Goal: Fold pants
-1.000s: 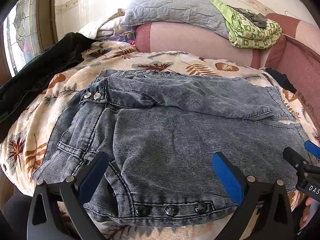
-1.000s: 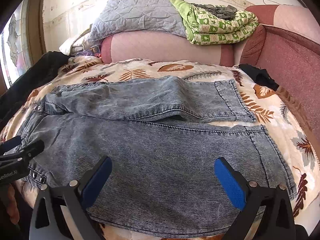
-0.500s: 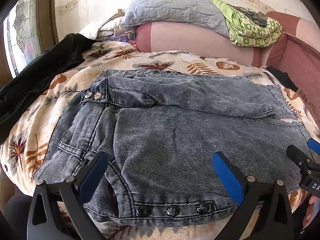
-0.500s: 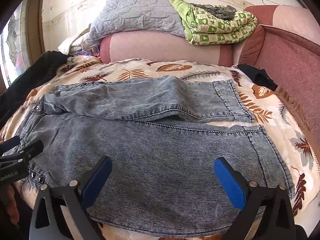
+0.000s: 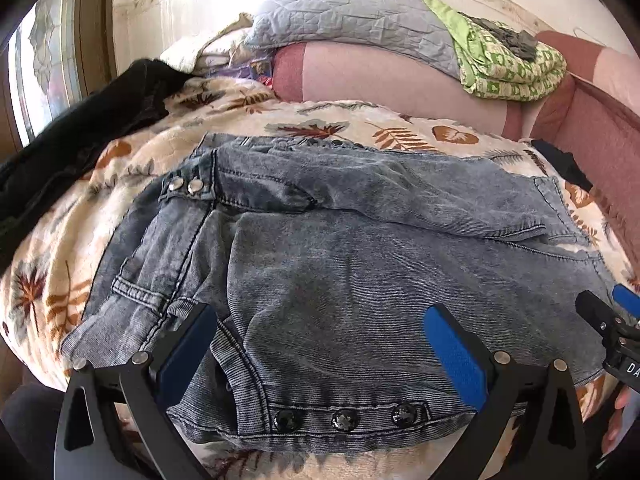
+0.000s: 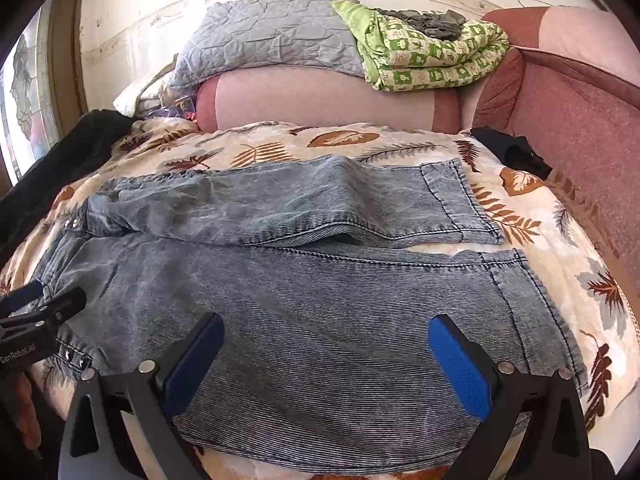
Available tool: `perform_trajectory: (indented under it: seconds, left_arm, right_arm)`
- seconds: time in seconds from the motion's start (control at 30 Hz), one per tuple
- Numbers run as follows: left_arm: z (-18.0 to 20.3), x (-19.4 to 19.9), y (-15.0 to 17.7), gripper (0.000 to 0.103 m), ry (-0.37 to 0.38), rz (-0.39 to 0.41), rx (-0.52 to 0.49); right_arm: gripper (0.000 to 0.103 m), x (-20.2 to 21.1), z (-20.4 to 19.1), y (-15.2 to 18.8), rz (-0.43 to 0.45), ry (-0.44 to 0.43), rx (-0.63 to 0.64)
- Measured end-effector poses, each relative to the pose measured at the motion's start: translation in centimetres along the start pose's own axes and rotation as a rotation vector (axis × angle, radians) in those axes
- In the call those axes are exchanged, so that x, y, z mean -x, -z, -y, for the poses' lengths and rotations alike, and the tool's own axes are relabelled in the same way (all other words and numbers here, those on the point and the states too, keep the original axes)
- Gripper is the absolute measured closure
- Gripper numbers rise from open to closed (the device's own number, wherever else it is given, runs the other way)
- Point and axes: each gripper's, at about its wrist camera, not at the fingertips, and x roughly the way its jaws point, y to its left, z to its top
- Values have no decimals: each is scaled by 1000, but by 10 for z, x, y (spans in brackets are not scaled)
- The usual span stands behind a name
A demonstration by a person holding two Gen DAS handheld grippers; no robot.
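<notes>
Grey-blue denim pants (image 5: 360,264) lie flat on a leaf-print blanket (image 5: 60,248), waistband to the left, both legs running right (image 6: 320,280). My left gripper (image 5: 320,348) is open above the near waistband with its dark buttons (image 5: 344,419), holding nothing. My right gripper (image 6: 324,360) is open above the near leg, close to its front edge, holding nothing. The right gripper also shows at the right edge of the left wrist view (image 5: 612,328). The left gripper shows at the left edge of the right wrist view (image 6: 40,316).
A pink bolster (image 6: 320,100) with a grey quilted pillow (image 6: 264,36) and a green patterned blanket (image 6: 428,56) lies behind. A black garment (image 5: 80,128) lies at the left, another dark item (image 6: 512,152) at the right by the red sofa arm (image 6: 580,128).
Both grippers have drifted slightly; the pants sit a touch lower and closer in the views. Nothing was gripped or let go.
</notes>
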Motion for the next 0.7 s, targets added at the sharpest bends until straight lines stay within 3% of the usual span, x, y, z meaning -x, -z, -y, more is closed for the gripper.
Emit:
perform_trajectory:
  seconds: [0.47, 0.7]
  left_arm:
    - [-21, 21, -5, 0, 1, 30, 51]
    - [-37, 31, -5, 0, 23, 28, 92]
  right_arm:
    - [0, 12, 36, 4, -10, 13, -103]
    - [0, 20, 92, 15, -71, -55, -315]
